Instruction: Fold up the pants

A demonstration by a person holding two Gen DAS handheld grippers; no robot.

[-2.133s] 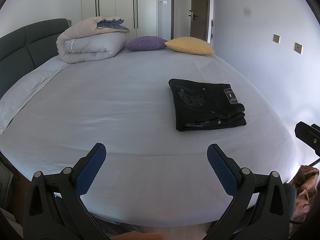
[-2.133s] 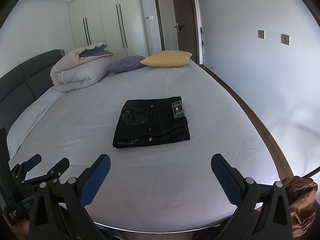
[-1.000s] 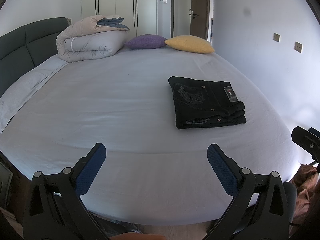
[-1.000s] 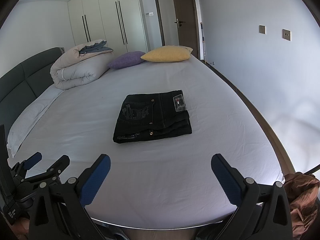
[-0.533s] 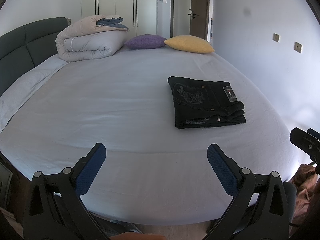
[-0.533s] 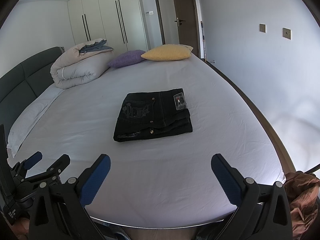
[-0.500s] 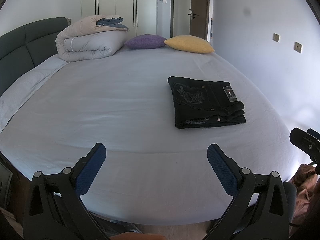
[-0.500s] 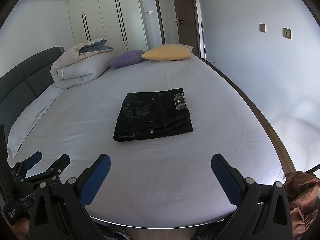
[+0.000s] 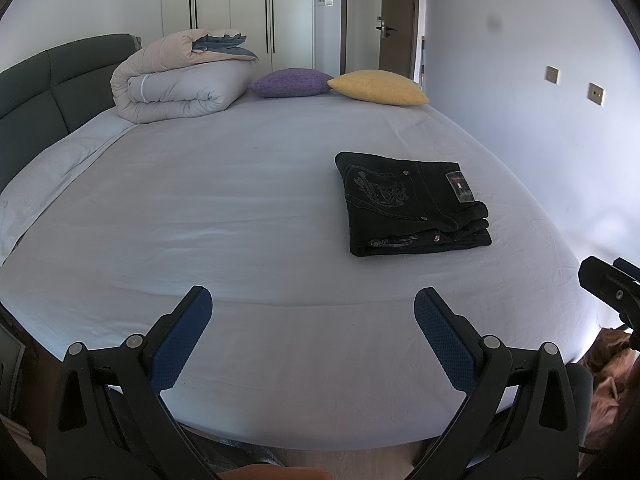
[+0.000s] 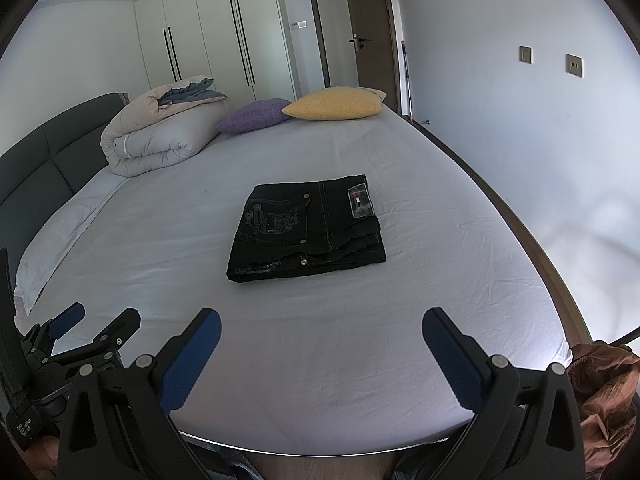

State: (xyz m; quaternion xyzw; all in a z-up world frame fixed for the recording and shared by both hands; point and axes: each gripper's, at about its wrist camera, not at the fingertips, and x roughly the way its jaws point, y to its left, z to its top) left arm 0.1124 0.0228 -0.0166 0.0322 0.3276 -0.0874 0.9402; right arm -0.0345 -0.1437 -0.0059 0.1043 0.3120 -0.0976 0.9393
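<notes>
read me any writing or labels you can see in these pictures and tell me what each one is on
No text reads clearly.
Patch on the waistband of the folded black pants: a small red mark, words too blurred to read.
Embroidered crest on the back pocket: lettering is there, too small to make out.
Small white print on the left tongs' body, bottom left of the right view: too small to read.

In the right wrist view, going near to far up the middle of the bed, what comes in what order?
right gripper, open over the foot of the bed → bare sheet → folded black pants → yellow pillow → open door
</notes>
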